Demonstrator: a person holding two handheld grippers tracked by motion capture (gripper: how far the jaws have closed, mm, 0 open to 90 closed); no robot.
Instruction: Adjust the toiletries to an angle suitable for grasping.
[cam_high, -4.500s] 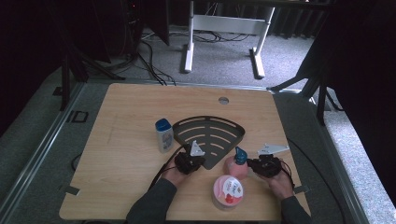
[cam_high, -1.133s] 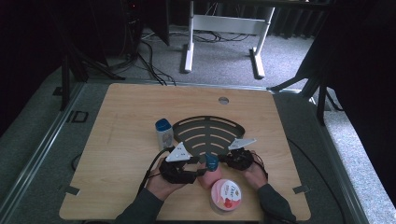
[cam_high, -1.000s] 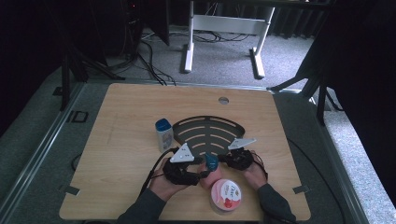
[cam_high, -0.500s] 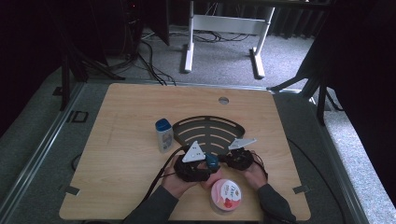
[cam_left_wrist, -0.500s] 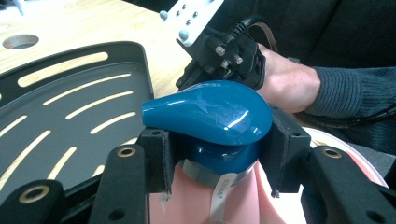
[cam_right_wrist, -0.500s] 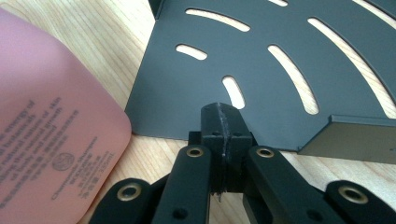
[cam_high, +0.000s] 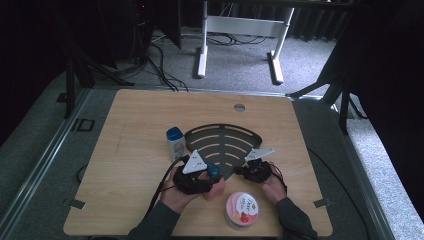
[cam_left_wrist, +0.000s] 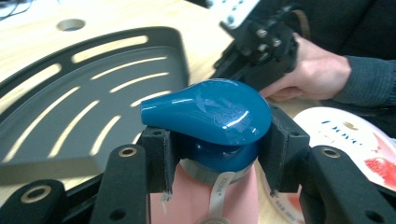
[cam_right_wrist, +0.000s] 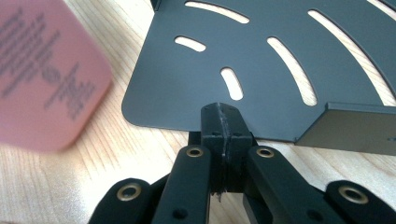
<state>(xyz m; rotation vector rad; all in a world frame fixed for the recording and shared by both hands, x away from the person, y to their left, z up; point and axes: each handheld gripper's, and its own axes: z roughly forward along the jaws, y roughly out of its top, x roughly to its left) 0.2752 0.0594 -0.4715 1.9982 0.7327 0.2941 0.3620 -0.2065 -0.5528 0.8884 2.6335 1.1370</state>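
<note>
A pink bottle (cam_high: 217, 190) with a teal cap (cam_high: 214, 171) stands at the table's front, just before the black slotted tray (cam_high: 220, 137). My left gripper (cam_high: 210, 176) is shut on it. In the left gripper view both pads press the teal cap (cam_left_wrist: 210, 116) from its two sides, above the pink body (cam_left_wrist: 187, 200). These jaws have just been closing, with the cap between them. My right gripper (cam_high: 241, 173) rests to the right, jaws shut with nothing between them. Its tips (cam_right_wrist: 224, 126) lie at the tray's (cam_right_wrist: 187, 79) near edge, with the pink bottle (cam_right_wrist: 42, 70) blurred at the left.
A round Dove jar (cam_high: 241, 209) lies near the front edge between the two forearms. A white bottle with a blue cap (cam_high: 175, 142) stands left of the tray. A cable hole (cam_high: 239, 107) is at the table's back. The other hand holds the right gripper (cam_left_wrist: 261, 46) behind the cap.
Several seconds ago the bottle was at the right gripper. It now sits between the left gripper's jaws, which have closed on its cap. Left gripper and bottle shifted slightly left.
</note>
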